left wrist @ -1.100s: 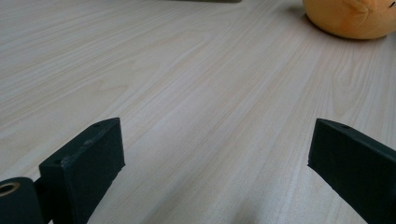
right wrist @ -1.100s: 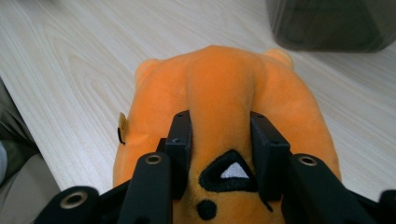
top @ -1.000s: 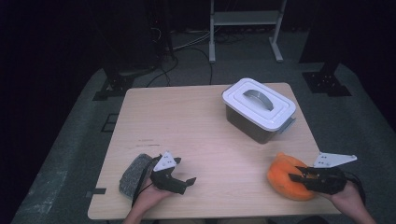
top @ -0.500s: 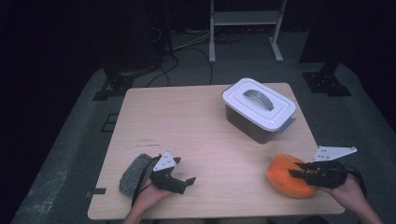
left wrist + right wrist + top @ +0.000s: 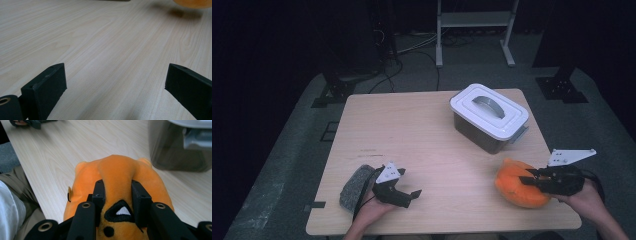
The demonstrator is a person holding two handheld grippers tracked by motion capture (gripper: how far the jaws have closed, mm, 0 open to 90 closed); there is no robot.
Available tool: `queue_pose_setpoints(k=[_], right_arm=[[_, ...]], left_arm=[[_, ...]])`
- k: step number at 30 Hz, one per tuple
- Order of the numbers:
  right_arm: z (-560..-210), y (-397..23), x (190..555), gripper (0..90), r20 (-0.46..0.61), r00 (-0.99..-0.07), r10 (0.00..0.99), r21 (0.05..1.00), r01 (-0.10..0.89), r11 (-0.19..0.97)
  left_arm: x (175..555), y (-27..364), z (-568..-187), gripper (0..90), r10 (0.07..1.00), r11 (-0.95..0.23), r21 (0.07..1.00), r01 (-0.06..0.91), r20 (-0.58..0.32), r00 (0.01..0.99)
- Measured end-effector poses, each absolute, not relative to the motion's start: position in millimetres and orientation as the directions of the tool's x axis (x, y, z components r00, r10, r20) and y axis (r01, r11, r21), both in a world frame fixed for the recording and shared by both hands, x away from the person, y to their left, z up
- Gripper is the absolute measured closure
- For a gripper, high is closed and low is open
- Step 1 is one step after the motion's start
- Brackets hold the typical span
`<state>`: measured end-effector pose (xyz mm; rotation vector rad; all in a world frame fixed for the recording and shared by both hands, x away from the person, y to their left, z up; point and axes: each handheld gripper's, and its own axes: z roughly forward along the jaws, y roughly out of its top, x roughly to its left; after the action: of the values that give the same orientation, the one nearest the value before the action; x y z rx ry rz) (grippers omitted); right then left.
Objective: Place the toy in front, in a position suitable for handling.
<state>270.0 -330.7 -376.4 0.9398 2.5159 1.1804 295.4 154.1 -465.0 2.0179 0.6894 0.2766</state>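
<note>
An orange plush toy (image 5: 517,189) sits at the table's front right corner. My right gripper (image 5: 528,181) comes at it from the right and is shut on it. In the right gripper view the jaws pinch a ridge of the plush (image 5: 117,175), squeezing the fabric between them (image 5: 117,188); they have just been closing on it. My left gripper (image 5: 410,189) rests at the front left, open, with bare wood between its jaws (image 5: 115,80). The toy's edge (image 5: 192,2) shows far off in that view, with a shadow under it.
A clear storage box with a white handled lid (image 5: 488,116) stands at the back right of the wooden table (image 5: 412,130); its wall (image 5: 175,147) is just beyond the plush. A grey speckled pad (image 5: 353,186) lies left of my left hand.
My right hand has risen slightly with the plush pinched in the jaws, and the toy bunches up. The left gripper has stayed in place.
</note>
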Motion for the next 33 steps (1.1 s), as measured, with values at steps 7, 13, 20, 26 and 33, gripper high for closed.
queue_pose_setpoints(k=[7,13,20,26,33], right_arm=[[-358.9,-312.8,275.1,68.1,0.068,-0.814,0.577,0.768,0.413,0.491],[-349.5,-288.9,280.7,68.1,0.068,-0.849,0.524,0.783,0.371,0.5],[-345.1,-270.8,285.1,68.0,0.072,-0.873,0.482,0.793,0.344,0.504],[-345.3,-257.3,287.6,68.0,0.082,-0.887,0.454,0.801,0.329,0.5],[-346.6,-238.1,292.9,68.0,0.087,-0.908,0.41,0.801,0.309,0.513]], left_arm=[[295.5,154.7,-464.7,2.8,0.575,-0.384,0.851,0.357,-0.082,0.814],[295.7,156.8,-463.4,2.8,0.578,-0.383,0.852,0.358,-0.081,0.812],[296.2,158.2,-463.1,2.8,0.581,-0.377,0.854,0.359,-0.084,0.81],[296.3,158.9,-462.9,2.8,0.583,-0.378,0.853,0.359,-0.082,0.809],[296.4,160.2,-462.3,2.8,0.586,-0.373,0.855,0.36,-0.083,0.806]])
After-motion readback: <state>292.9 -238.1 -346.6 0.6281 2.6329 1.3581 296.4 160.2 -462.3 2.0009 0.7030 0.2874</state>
